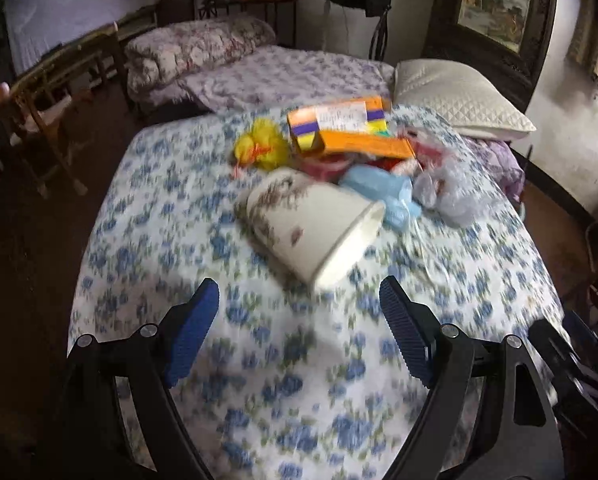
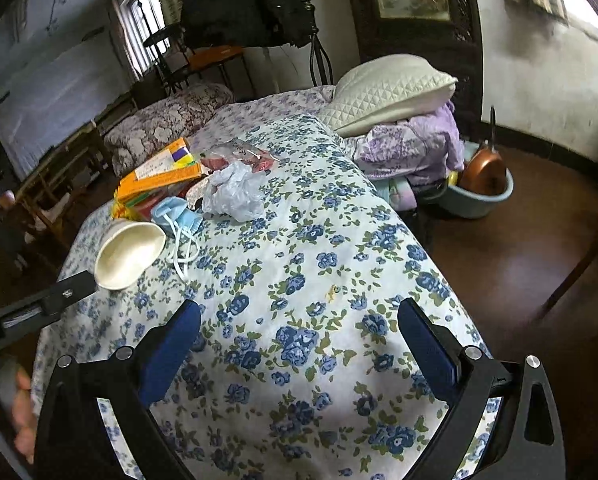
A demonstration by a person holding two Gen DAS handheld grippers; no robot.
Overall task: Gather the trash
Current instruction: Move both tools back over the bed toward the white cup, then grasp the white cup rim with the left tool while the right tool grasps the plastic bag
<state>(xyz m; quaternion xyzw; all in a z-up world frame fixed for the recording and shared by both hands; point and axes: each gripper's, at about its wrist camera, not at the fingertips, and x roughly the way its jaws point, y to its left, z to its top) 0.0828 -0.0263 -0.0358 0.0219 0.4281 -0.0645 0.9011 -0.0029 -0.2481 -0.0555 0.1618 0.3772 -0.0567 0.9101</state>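
A white paper cup (image 1: pixel 313 228) lies on its side on the blue-flowered bed cover (image 1: pixel 259 360), its open mouth toward me. Behind it lie a blue face mask (image 1: pixel 383 196), a crumpled clear plastic bag (image 1: pixel 447 192), an orange box (image 1: pixel 351 126) and a yellow mesh ball (image 1: pixel 261 148). My left gripper (image 1: pixel 299 344) is open and empty, just short of the cup. My right gripper (image 2: pixel 299 356) is open and empty above the cover, well to the right of the cup (image 2: pixel 129 252), mask (image 2: pixel 177 210), bag (image 2: pixel 235 192) and box (image 2: pixel 161 174).
A white pillow (image 2: pixel 391 88) and folded purple bedding (image 2: pixel 415 148) sit at the bed's head. A blue basin with a copper pan (image 2: pixel 485 184) stands on the dark floor to the right. A wooden chair (image 1: pixel 55 108) stands left of the bed.
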